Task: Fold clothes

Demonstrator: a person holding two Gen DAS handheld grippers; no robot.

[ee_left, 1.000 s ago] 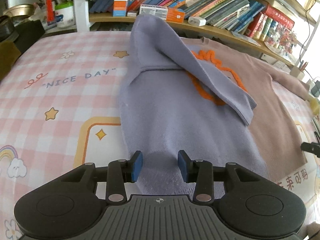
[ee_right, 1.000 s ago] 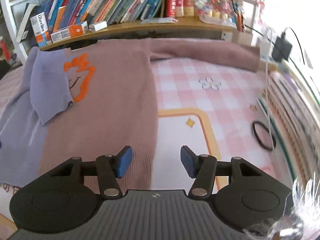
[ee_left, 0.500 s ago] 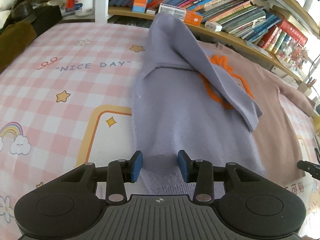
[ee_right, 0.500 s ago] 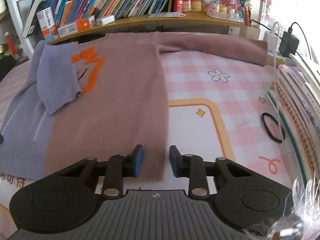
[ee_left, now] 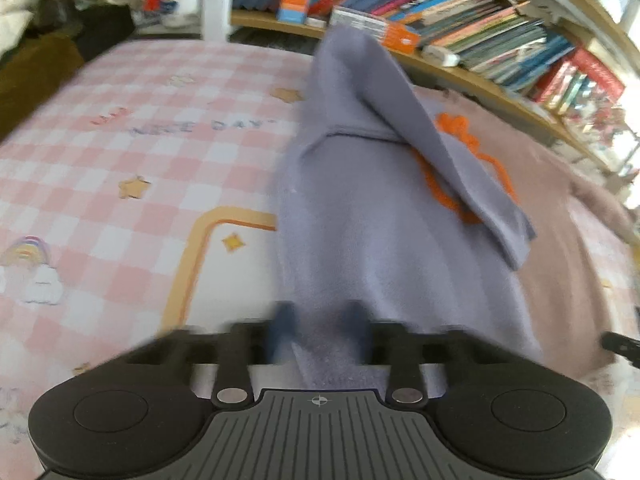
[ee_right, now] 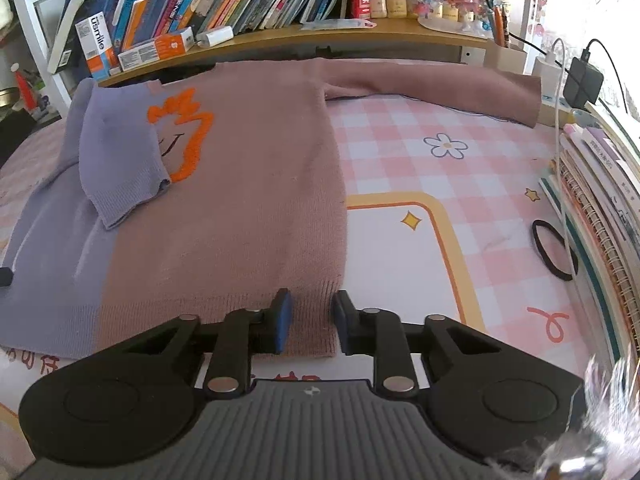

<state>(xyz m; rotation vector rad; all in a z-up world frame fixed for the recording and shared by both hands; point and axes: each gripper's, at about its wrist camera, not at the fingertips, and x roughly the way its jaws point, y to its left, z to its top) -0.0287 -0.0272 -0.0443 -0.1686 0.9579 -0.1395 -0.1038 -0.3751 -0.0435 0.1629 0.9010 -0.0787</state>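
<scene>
Both grippers' jaws have been narrowing since the earlier frames, when they were standing wide over the sweater's hem. The left gripper [ee_left: 320, 328] is now pinching the lavender hem of the sweater [ee_right: 240, 200], the knit bunching up between its blurred blue pads. The right gripper [ee_right: 310, 318] is closing at this moment, with the mauve ribbed hem lying between its pads; the pads are sitting at the cloth, but a narrow strip of knit is still showing between them, so I cannot tell whether they are pressing yet.

The sweater is lying flat on the pink checked bedspread [ee_right: 440, 184], its collar toward the bookshelf [ee_right: 320, 36] and its hem toward the cameras. It is half lavender, half mauve, with an orange outline [ee_right: 188, 136] stitched on the chest. The lavender sleeve [ee_left: 420, 152] is lying folded across the sweater's body, its cuff covering part of the orange outline (in the right wrist view the cuff is resting just left of the stitching). The mauve sleeve [ee_right: 440, 84] is stretching out from the sweater's shoulder along the foot of the bookshelf. A black hair tie [ee_right: 554, 250] is lying on the bedspread well to the right of the sweater.
</scene>
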